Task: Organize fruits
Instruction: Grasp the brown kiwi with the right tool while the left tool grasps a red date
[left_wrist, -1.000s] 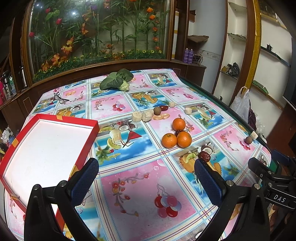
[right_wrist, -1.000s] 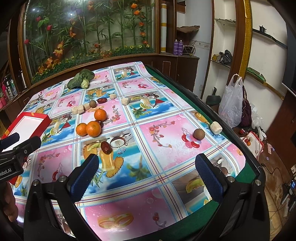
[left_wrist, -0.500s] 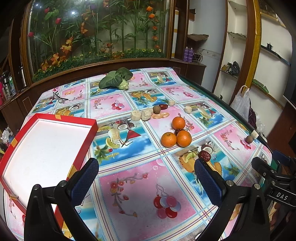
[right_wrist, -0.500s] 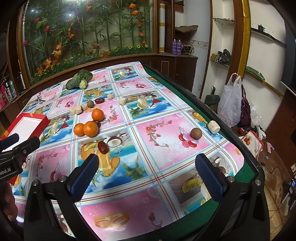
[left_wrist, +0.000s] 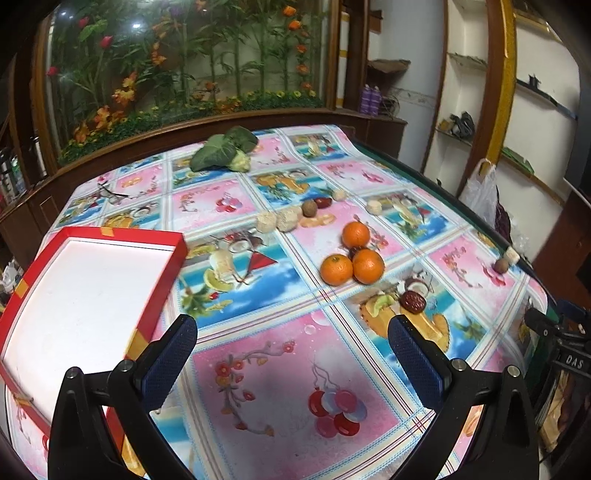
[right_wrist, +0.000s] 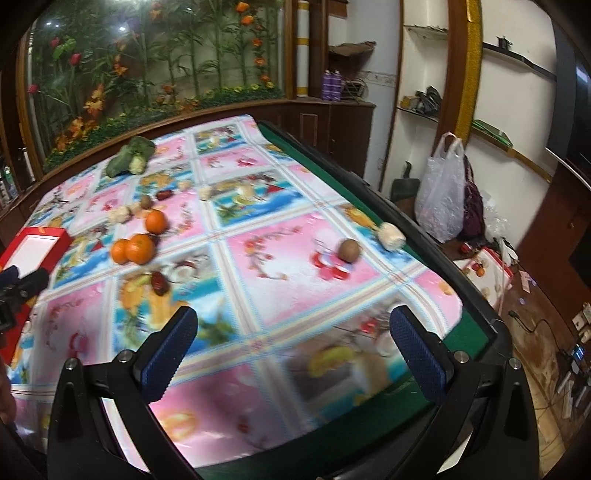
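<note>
Oranges (left_wrist: 352, 256) half-hide something dark — both grippers (left_wrist: 291, 354) (right_wrist: 293, 345) wide, right view blurred

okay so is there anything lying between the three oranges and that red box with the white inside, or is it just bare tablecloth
Nothing visible stands between them. In the left wrist view, only flat printed tablecloth lies between the three round oranges and the red-rimmed, white-lined box. The pale lumpy pieces sit farther back, off that line. Both the left gripper and the right gripper are open and empty.
</note>
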